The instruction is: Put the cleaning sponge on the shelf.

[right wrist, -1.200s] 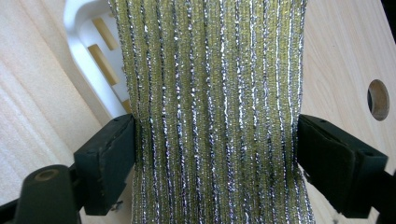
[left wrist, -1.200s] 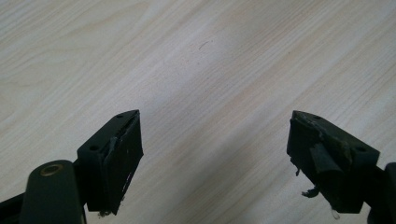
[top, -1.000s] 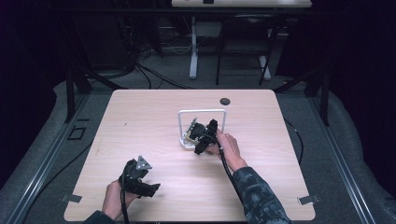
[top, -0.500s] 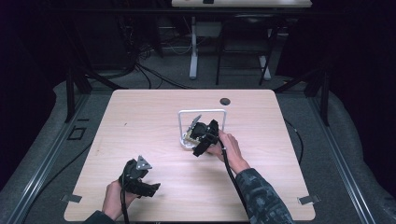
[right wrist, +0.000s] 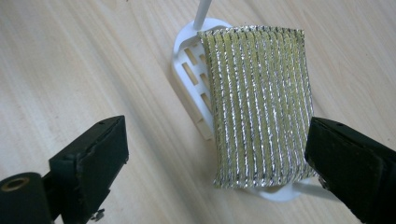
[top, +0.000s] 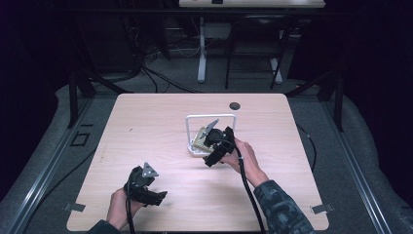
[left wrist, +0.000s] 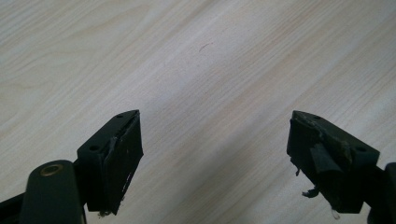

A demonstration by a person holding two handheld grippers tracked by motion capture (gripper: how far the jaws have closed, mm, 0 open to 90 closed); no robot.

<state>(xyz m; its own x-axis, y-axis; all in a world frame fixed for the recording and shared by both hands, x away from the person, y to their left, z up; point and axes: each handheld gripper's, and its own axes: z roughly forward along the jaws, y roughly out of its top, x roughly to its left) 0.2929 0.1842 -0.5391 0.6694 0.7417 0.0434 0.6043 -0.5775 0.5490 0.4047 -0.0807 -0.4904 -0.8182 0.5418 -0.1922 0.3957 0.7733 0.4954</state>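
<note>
A yellow sponge with silver stripes (right wrist: 259, 102) lies flat on a white slotted holder (right wrist: 189, 65) that has a tall wire loop handle (top: 210, 117). In the high view the sponge (top: 198, 139) sits mid-table. My right gripper (right wrist: 218, 135) hovers just above it, open, one jaw to each side of the sponge and neither touching it. In the high view the right gripper (top: 210, 142) sits at the holder's near side. My left gripper (left wrist: 215, 128) is open over bare wood. In the high view the left gripper (top: 155, 196) is near the table's front left.
The light wooden table (top: 146, 126) has a round black grommet (top: 235, 106) near its far edge. A black cable (top: 248, 190) trails from the right gripper along the forearm. Dark floor, cables and table legs lie beyond the far edge.
The right gripper has drawn back slightly toward the near side of the holder. The left gripper has stayed where it was.
</note>
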